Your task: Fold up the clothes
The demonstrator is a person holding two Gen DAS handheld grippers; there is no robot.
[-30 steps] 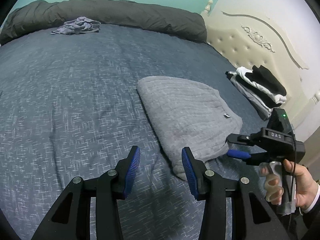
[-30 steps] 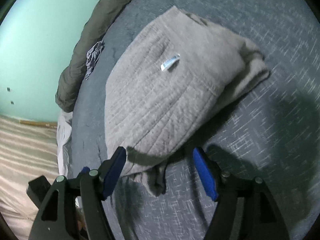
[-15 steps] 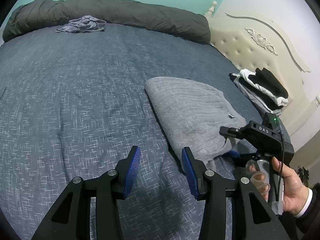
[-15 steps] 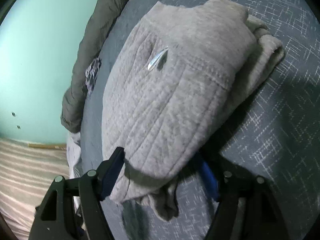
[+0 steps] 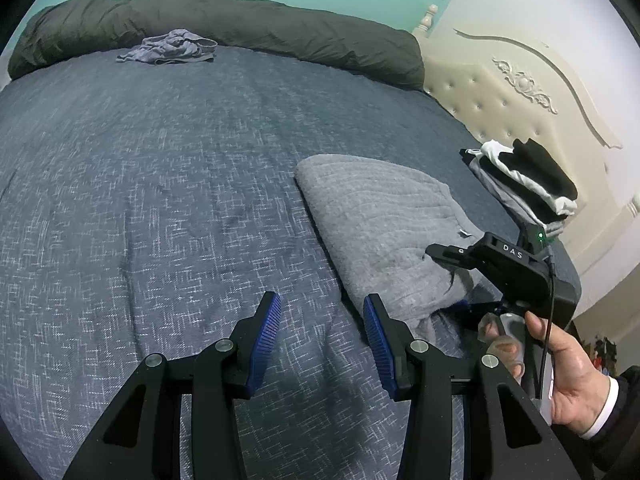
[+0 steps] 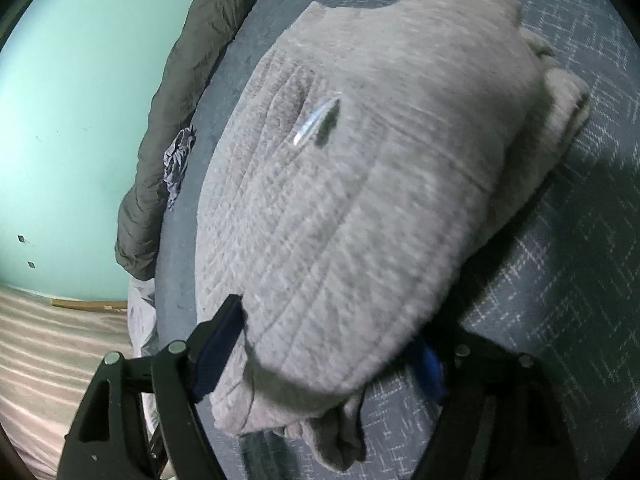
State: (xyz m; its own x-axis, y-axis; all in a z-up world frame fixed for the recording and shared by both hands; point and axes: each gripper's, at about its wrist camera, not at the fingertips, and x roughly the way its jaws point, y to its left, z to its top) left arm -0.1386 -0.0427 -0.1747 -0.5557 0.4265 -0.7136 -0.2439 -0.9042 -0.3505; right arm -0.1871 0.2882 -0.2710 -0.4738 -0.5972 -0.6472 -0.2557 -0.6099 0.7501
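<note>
Bed: dark blue flecked bedspread (image 5: 168, 184) fills the frame, with a rolled dark duvet (image 5: 224, 28) along the far edge and a cream tufted headboard (image 5: 516, 100) at the right.
Folded sweater: grey ribbed knit (image 5: 384, 224) lies on the bedspread toward the headboard side, small white tag on top, near corner bunched and sagging.
Finished stack: black, white and grey folded clothes (image 5: 528, 184) sit by the headboard, just beyond the sweater.
Unfolded piece: crumpled lilac garment (image 5: 172, 46) waits by the duvet, well apart.
Right tongs: right tongs (image 6: 320, 344) straddle the sweater's near end and are closing on it; whether the pads press yet, I cannot tell.
Left tongs: left tongs (image 5: 320, 336) hang spread over bare bedspread, nothing between them.
Risk: a one-ended bite likely takes only the top layers, so on a lift the lower folds could drop open.
Risk two: that loose corner under the near edge may drag and undo the fold.
</note>
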